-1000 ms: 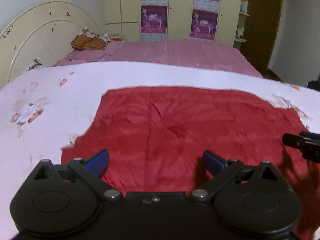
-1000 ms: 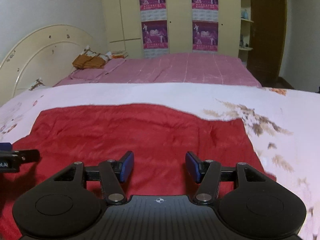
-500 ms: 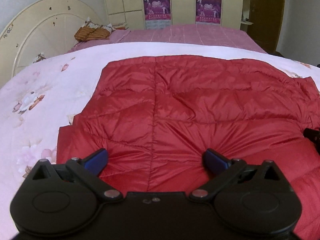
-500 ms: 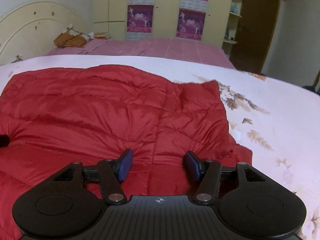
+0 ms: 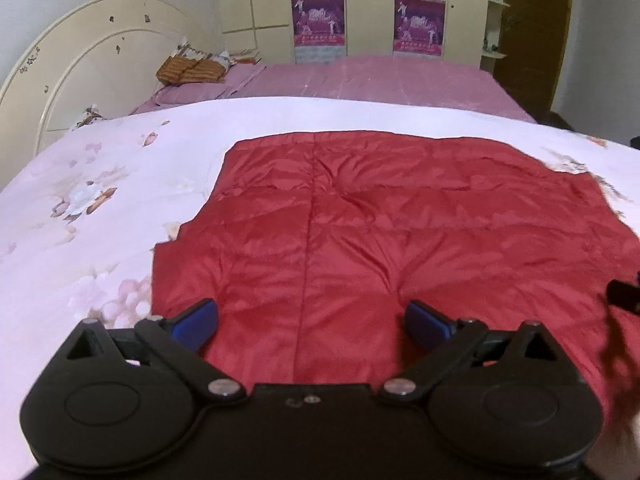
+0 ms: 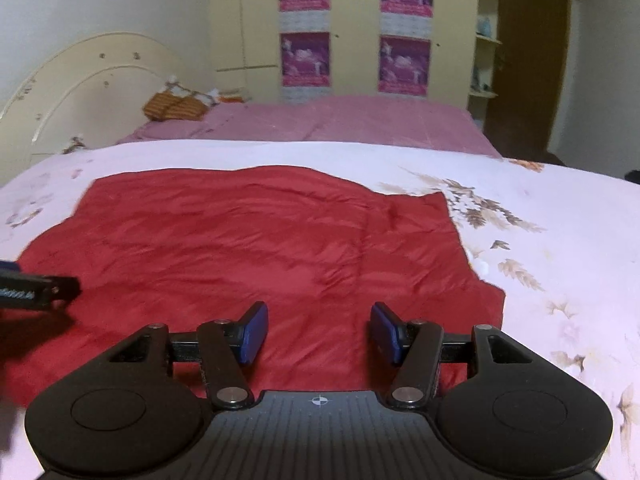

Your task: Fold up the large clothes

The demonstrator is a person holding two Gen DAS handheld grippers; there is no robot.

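A large red quilted jacket (image 5: 380, 232) lies spread flat on a pale floral bedspread (image 5: 100, 208); it also shows in the right wrist view (image 6: 248, 248). My left gripper (image 5: 310, 322) is open and empty, hovering over the jacket's near left part. My right gripper (image 6: 318, 334) is open and empty over the jacket's near right part. The tip of the right gripper shows at the right edge of the left wrist view (image 5: 624, 296). The left gripper's tip shows at the left edge of the right wrist view (image 6: 36, 290).
A second bed with a pink cover (image 5: 380, 80) stands behind, with a brown basket-like bundle (image 5: 188, 70) near a cream headboard (image 5: 92, 60). Cream wardrobes with purple posters (image 6: 306, 58) and a dark door (image 6: 528, 60) line the back wall.
Both grippers dipped closer to the jacket half a second ago and have since pulled back and up. Both stayed open and empty. The jacket has not visibly moved.
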